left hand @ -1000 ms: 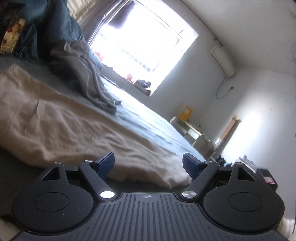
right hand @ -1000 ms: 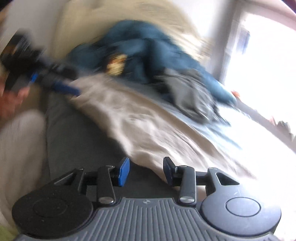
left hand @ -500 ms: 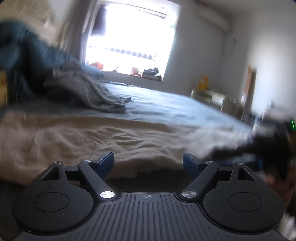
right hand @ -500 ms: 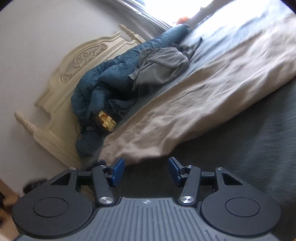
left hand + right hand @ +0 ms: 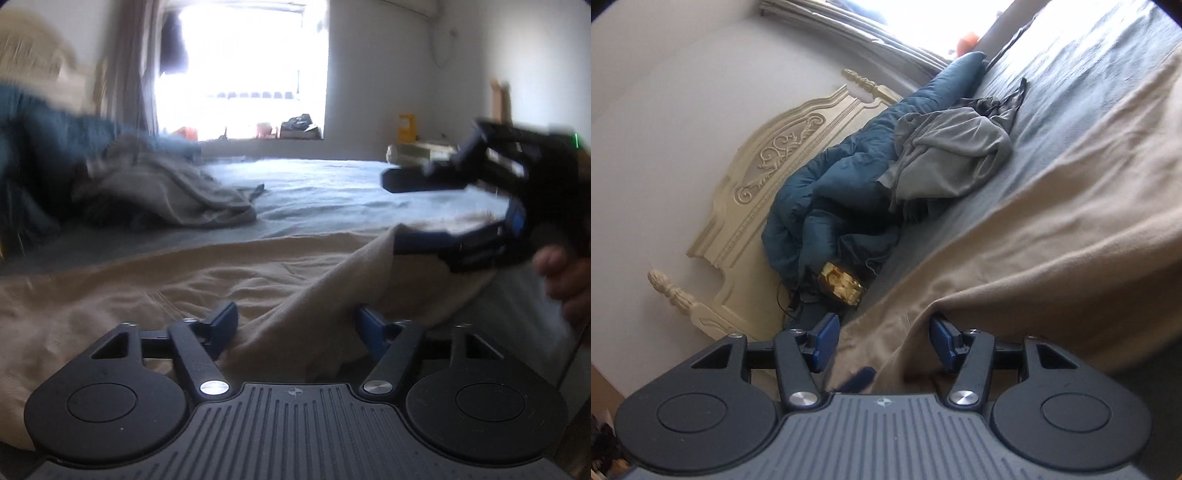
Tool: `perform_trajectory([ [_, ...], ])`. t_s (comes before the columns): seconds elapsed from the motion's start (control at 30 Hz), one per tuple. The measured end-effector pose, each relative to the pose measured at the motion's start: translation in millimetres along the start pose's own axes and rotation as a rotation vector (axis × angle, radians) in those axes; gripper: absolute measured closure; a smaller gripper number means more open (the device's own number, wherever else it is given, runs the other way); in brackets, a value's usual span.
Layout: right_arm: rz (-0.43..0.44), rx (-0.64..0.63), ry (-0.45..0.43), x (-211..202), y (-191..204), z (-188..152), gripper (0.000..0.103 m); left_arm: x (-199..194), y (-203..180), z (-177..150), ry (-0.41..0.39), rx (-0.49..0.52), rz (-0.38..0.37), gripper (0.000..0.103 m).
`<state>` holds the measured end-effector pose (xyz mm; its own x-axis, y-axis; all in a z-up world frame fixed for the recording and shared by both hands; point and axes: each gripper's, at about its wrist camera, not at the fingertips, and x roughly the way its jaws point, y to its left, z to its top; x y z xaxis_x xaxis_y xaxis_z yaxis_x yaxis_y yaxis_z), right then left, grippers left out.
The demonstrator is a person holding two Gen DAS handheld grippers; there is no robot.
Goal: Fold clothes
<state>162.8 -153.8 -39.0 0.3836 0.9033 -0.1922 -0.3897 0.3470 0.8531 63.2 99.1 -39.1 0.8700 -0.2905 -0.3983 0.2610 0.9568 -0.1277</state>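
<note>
A wide beige cloth [image 5: 147, 295] lies spread on the bed. One raised fold of it runs up between the fingers of my left gripper [image 5: 297, 326], whose jaws are closing around it; the pads do not visibly pinch it. On the right of the left wrist view my right gripper [image 5: 391, 214] is blurred, held by a hand [image 5: 565, 277], with its lower finger under the cloth's lifted corner. In the right wrist view the beige cloth [image 5: 1052, 240] has its edge between the fingers of my right gripper [image 5: 884, 341], and those jaws are opening.
A crumpled grey garment [image 5: 953, 158] lies against a dark blue quilt [image 5: 831, 192] by the cream headboard [image 5: 768, 162]. A small golden box [image 5: 842, 284] sits beside the quilt. Grey-blue sheet [image 5: 332, 184] stretches to a bright window [image 5: 243, 66].
My left gripper moved up to the beige cloth and its jaws narrowed around a fold. The right gripper rolled over, reached the cloth's edge, widened its jaws and came into the left view.
</note>
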Motion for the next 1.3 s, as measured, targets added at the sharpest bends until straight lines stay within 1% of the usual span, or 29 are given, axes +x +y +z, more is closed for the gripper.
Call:
perform_trajectory([
  [0.07,0.004,0.034,0.004,5.0,-7.2,8.6,0.044,6.4,18.6,4.8,0.023,-0.126,-0.033,0.046],
  [0.17,0.007,0.053,0.01,4.3,-12.9,9.5,0.044,14.7,45.2,6.6,0.055,-0.289,-0.08,0.048],
  [0.27,0.027,-0.011,0.039,2.1,-11.4,-1.6,0.044,21.9,58.4,5.7,0.07,-0.358,-0.101,0.048],
  [0.33,0.003,-0.107,0.075,4.1,-6.0,-12.0,0.044,25.4,61.7,4.8,0.079,-0.37,-0.108,0.048],
  [0.37,-0.021,-0.172,0.093,5.4,-1.2,-18.7,0.044,27.1,62.8,4.4,0.083,-0.374,-0.11,0.048],
  [0.43,-0.095,-0.35,0.12,11.0,12.4,-33.8,0.045,30.4,64.5,4.6,0.088,-0.379,-0.115,0.048],
  [0.47,-0.136,-0.453,0.132,15.1,19.8,-42.5,0.046,32.1,65.2,4.9,0.09,-0.381,-0.117,0.048],
  [0.57,-0.28,-0.834,0.178,29.7,42.7,-77.6,0.046,36.3,67.7,5.8,0.094,-0.387,-0.119,0.048],
  [0.63,-0.354,-1.032,0.195,35.0,51.3,-99.0,0.05,39.1,69.5,6.3,0.097,-0.387,-0.119,0.048],
  [0.73,-0.455,-1.202,0.217,42.2,52.2,-117.2,0.054,43.5,72.2,6.5,0.1,-0.386,-0.116,0.048],
  [0.8,-0.524,-1.274,0.224,48.2,47.3,-123.2,0.06,47.0,74.4,5.0,0.101,-0.385,-0.109,0.048],
  [0.83,-0.546,-1.281,0.224,52.2,45.5,-122.6,0.061,48.4,75.8,4.1,0.101,-0.387,-0.108,0.048],
  [0.87,-0.562,-1.276,0.223,56.4,44.1,-120.7,0.07,49.5,77.1,3.7,0.102,-0.392,-0.108,0.048],
  [0.9,-0.57,-1.259,0.224,58.0,44.5,-117.2,0.085,49.5,78.2,4.1,0.102,-0.398,-0.11,0.048],
  [0.93,-0.562,-1.233,0.235,56.7,46.6,-112.2,0.087,48.0,79.1,4.9,0.101,-0.401,-0.115,0.048],
  [0.97,-0.534,-1.207,0.26,52.9,49.4,-106.9,0.091,45.2,79.1,6.3,0.099,-0.4,-0.12,0.047],
  [1.1,-0.333,-1.029,0.398,19.4,49.7,-63.8,0.094,33.2,74.5,10.5,0.088,-0.376,-0.146,0.047],
  [1.13,-0.317,-0.995,0.421,14.4,46.4,-55.7,0.094,33.1,73.8,9.9,0.089,-0.372,-0.144,0.047],
  [1.17,-0.34,-0.97,0.422,12.1,42.2,-50.3,0.094,34.2,73.7,8.8,0.093,-0.372,-0.14,0.047],
  [1.2,-0.387,-0.95,0.404,10.7,37.9,-46.3,0.093,35.3,73.6,7.8,0.097,-0.372,-0.137,0.047],
  [1.23,-0.406,-0.933,0.383,7.8,36.0,-44.9,0.093,36.1,74.8,6.7,0.099,-0.381,-0.138,0.047],
  [1.27,-0.411,-0.917,0.361,4.2,35.1,-44.3,0.093,36.7,76.6,5.7,0.1,-0.394,-0.141,0.046],
  [1.3,-0.406,-0.918,0.325,-0.4,37.7,-47.4,0.091,37.3,78.5,4.6,0.101,-0.408,-0.144,0.046],
])
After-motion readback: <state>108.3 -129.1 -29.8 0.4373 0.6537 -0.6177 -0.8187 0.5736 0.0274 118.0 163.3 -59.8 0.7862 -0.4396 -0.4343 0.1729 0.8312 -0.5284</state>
